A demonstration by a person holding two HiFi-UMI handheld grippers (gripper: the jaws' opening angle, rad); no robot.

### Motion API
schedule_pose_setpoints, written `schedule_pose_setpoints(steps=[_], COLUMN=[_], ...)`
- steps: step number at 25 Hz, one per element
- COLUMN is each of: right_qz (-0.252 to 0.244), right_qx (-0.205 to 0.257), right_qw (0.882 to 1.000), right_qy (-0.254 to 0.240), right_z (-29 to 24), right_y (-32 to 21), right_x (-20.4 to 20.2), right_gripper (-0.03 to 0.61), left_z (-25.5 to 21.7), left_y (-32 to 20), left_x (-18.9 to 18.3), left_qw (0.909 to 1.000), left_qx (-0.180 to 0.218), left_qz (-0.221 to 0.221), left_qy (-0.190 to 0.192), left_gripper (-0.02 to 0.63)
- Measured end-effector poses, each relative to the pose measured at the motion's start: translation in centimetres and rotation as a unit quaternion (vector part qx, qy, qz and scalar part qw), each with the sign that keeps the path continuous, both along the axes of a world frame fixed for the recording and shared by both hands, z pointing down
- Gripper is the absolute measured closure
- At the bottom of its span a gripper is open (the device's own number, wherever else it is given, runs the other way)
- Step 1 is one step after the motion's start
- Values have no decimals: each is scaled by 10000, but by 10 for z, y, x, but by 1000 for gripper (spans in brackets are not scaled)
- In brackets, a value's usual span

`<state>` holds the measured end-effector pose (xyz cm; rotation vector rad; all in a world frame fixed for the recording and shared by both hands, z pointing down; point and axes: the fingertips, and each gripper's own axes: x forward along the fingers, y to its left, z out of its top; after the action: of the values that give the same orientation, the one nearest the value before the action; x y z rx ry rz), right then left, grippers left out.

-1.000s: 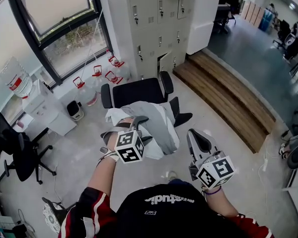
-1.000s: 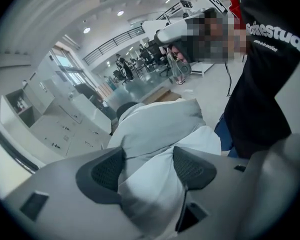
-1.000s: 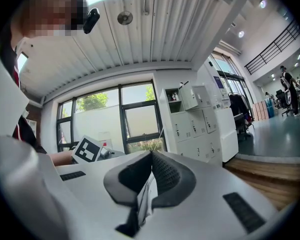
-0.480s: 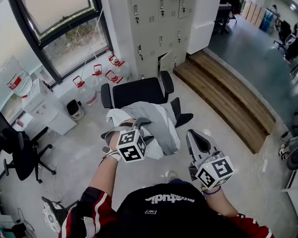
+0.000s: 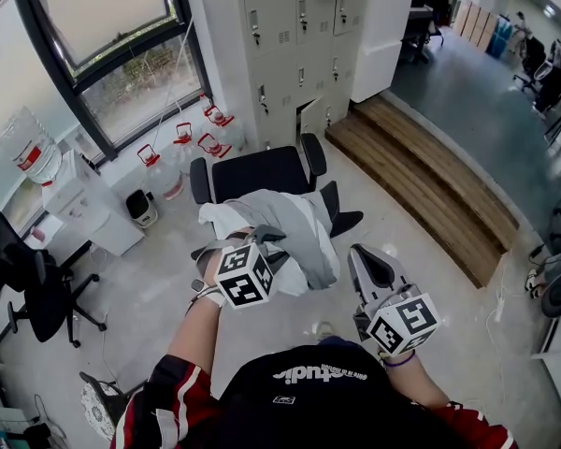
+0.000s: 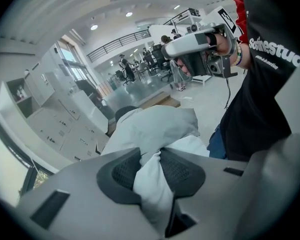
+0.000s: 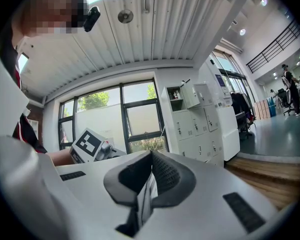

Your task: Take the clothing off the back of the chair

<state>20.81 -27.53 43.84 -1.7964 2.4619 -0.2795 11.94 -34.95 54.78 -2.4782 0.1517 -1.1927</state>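
Observation:
A light grey and white garment [image 5: 304, 232] hangs over the back of a black office chair [image 5: 262, 174] in front of me. My left gripper [image 5: 258, 236] is at the garment's near left corner. Its jaws are closing, and a fold of the white cloth [image 6: 152, 179] is pinched between the two dark pads [image 6: 182, 171]. My right gripper [image 5: 374, 262] is held to the right of the chair, apart from the garment. In the right gripper view it [image 7: 151, 158] is shut with nothing in it.
Grey lockers [image 5: 290, 36] and a window stand beyond the chair, with water bottles [image 5: 182, 143] on the floor below. A wooden step [image 5: 421, 176] runs at the right. Another black chair [image 5: 28, 288] stands at the left beside a white cabinet [image 5: 84, 209].
The left gripper's jaws have closed from wide open onto the garment's cloth. Both hands have stayed almost in place.

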Motion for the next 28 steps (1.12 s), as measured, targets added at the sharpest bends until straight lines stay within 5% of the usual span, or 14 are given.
schedule_pose_setpoints(steps=[2, 8, 13, 17, 23, 28], right_qz=[0, -42, -20, -47, -167, -354], right_qx=[12, 41, 64, 79, 142, 126], right_qw=[10000, 10000, 10000, 10000, 9997, 9993], right_qy=[9, 7, -10, -32, -59, -84], right_z=[-1, -8, -6, -8, -9, -7], right_y=[2, 9, 18, 20, 28, 30], right_x=[0, -8, -10, -17, -27, -45], right_gripper=[566, 566, 566, 566, 566, 566], left_z=[-9, -18, -35, -61, -94, -106], left_y=[3, 6, 10, 10, 17, 27], left_x=[1, -3, -9, -22, -54, -84], left_qw=[9995, 9970, 9839, 9624, 9060, 8852], left_qx=[-118, -200, -556, -967, -1509, -1411], left_qz=[-106, -376, -759, -974, -1410, -1570], left_qy=[270, 652, 1523, 2343, 3695, 4146], left_gripper=[575, 578, 580, 578, 578, 578])
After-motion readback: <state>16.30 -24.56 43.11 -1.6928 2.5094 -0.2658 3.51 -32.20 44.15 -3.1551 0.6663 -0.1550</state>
